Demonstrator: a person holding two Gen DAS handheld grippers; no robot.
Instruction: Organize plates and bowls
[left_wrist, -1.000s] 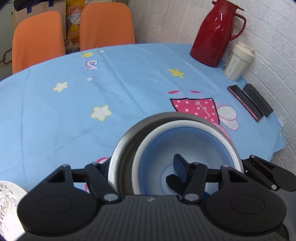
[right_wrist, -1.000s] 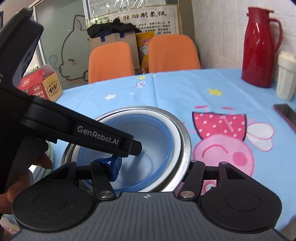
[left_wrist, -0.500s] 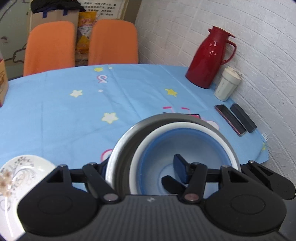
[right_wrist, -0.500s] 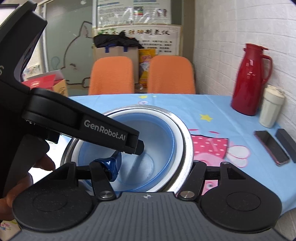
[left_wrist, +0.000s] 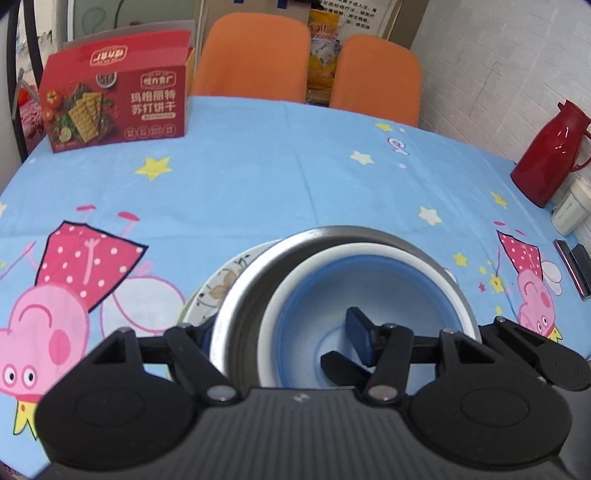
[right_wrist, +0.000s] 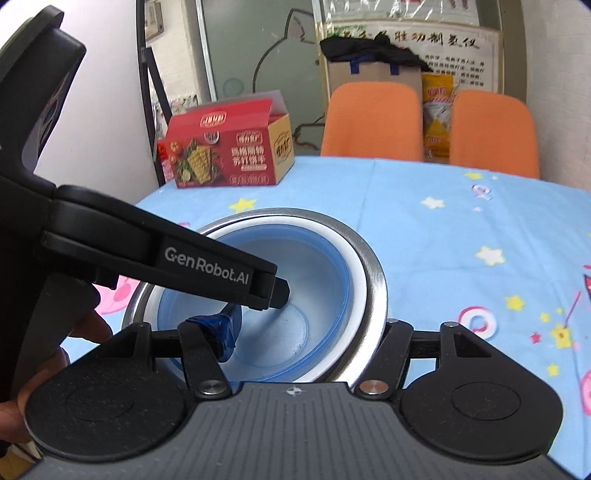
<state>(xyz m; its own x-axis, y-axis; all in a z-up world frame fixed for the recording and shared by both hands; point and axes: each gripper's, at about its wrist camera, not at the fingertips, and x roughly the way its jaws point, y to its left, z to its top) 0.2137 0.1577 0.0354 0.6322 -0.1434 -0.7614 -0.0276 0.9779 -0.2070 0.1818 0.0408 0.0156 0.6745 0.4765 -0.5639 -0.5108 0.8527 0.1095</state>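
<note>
Your blue bowl (left_wrist: 314, 295) sits nested inside the steel bowl (left_wrist: 236, 306), with a white rim showing between the two, and the pair is carried above the surface (left_wrist: 258, 184) with its blue cartoon cloth. In the left wrist view the steel bowl overlaps a floral plate (left_wrist: 218, 288) that lies on the cloth beneath its left edge; whether the bowl touches the plate cannot be told from here.

Your left hand-held gripper (left_wrist: 284, 332) is clamped across the near-left wall of the stack: one finger reaches down inside the blue bowl, the other runs outside the steel wall, so the jaws stand partly apart with both walls between them. Your right hand-held gripper (right_wrist: 306, 332) grips the opposite side in the same way (its blue-taped finger is inside the bowl, the other finger outside the steel rim), closed firmly on the walls. In the right wrist view the body of the left tool crosses the frame, and your hand (right_wrist: 40, 354) is on its handle.

Farther out, a red cracker box (left_wrist: 114, 99) stands at the far left of the surface. Two orange chairs (left_wrist: 255, 55) stand behind it. A red thermos (left_wrist: 550, 155) and a pale cup (left_wrist: 570, 210) sit at the right edge by the white brick wall, with two dark flat devices (left_wrist: 570, 266) near them.
</note>
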